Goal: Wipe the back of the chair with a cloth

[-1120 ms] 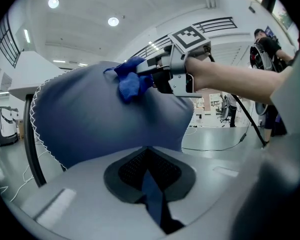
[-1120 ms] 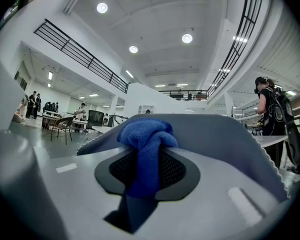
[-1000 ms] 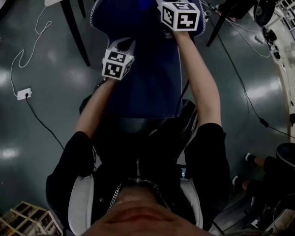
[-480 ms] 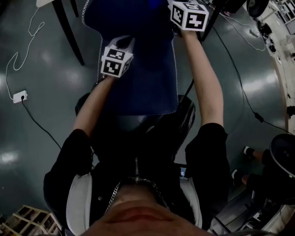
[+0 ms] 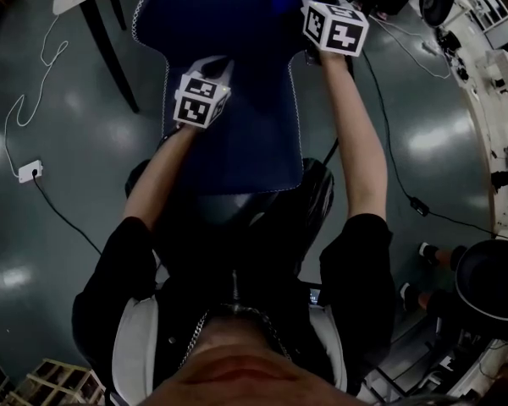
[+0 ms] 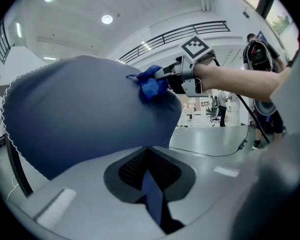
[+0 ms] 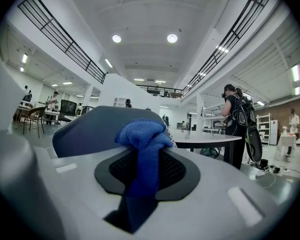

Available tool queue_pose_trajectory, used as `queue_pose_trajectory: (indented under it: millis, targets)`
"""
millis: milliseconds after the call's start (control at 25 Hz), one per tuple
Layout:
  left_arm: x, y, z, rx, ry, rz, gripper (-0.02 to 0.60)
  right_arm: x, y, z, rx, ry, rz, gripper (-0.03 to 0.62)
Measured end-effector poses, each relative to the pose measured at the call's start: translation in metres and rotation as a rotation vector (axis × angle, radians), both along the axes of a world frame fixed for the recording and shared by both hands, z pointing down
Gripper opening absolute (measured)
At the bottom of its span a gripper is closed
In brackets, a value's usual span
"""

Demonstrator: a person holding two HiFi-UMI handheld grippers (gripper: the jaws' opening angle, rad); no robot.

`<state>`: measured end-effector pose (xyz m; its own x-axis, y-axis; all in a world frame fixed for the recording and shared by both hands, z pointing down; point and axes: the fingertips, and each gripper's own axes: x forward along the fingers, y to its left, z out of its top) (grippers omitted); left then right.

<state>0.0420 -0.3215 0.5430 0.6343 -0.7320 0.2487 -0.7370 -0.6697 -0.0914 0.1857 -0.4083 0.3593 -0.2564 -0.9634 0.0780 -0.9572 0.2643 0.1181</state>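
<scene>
Holds cloth point(image 7: 142, 136) clamped in right gripper point(image 7: 140, 184) against far top of chair back point(image 5: 229, 134); pinches its fabric nearer with left gripper point(image 6: 152, 194).

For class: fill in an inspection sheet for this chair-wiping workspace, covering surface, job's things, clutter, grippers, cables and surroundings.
Surface: glossy grey floor.
Job's things: blue chair back; blue cloth bunched at its top edge.
Clutter: wooden crates at the head view's lower left.
Grippers: left gripper shut on the chair back's fabric; right gripper shut on the cloth.
Cables: white socket block with its lead; black cable across the floor.
Surroundings: white table behind the chair; person with a backpack.
</scene>
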Motion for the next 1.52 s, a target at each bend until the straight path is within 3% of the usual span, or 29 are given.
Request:
queue_pose_trajectory:
  millis: [160,360,600,840,1040,1240,1520]
  targets:
    - [-0.005,0.002,-0.001,0.003,-0.002,-0.012,0.011,-0.015,0.018,-0.019,0.072,-0.071,-0.068,0.098]
    - [-0.024,0.0,0.003,-0.001,-0.007,-0.048,0.011,-0.094,0.035,-0.043,0.138,-0.098,-0.295,0.098]
    - [-0.068,-0.005,0.006,0.0,-0.012,-0.121,0.011,-0.2,0.04,-0.033,0.113,-0.078,-0.539,0.098]
    - [-0.119,-0.007,0.016,-0.02,-0.014,-0.207,0.011,-0.283,0.037,-0.005,0.052,-0.064,-0.679,0.098]
    - [-0.15,-0.009,0.022,-0.028,-0.011,-0.251,0.011,-0.319,0.031,0.015,0.024,-0.053,-0.71,0.098]
    - [-0.173,-0.012,0.027,-0.04,0.0,-0.281,0.011,-0.329,0.024,0.02,0.034,-0.056,-0.687,0.098]
    - [-0.163,-0.012,0.029,-0.041,-0.005,-0.261,0.011,-0.315,0.018,0.025,0.047,-0.034,-0.627,0.098]
